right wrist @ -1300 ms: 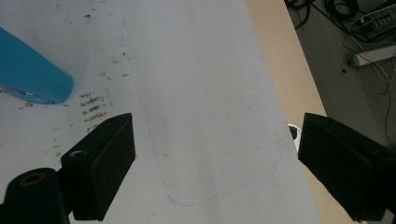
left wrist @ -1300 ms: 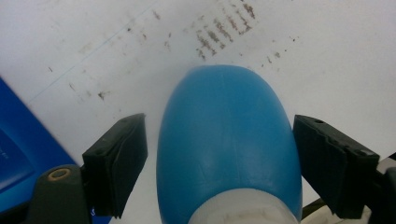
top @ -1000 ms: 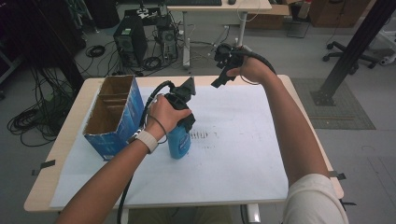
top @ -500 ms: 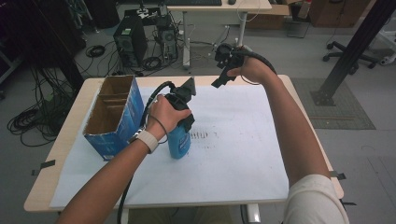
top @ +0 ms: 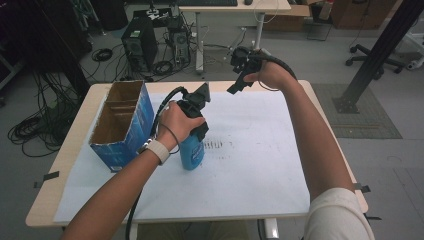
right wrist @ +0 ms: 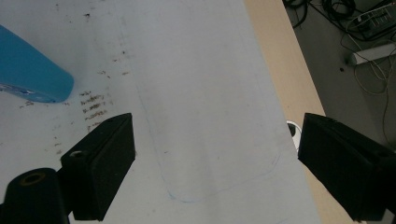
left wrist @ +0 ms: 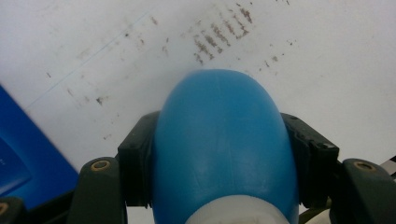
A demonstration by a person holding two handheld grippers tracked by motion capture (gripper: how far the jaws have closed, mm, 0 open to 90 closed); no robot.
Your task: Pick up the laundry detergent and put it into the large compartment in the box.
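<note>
Fingers (left wrist: 135, 158) of the left gripper (top: 196, 116) have just been closing and now pinch the blue bottle (left wrist: 224, 144) below its white neck, so it can be lifted upright from mid-worktop (top: 260, 170). Left of it stands the open blue box (top: 122, 125). Far right, the right gripper (top: 240, 75) hovers, fingers (right wrist: 100, 163) spread, holding nothing.

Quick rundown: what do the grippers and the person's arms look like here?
Both grippers, left and right, are black with blocky rectangular jaw pads, brass-coloured rivets and trailing black cables. The left wrist wears a white band; the right arm has a short white sleeve.
</note>
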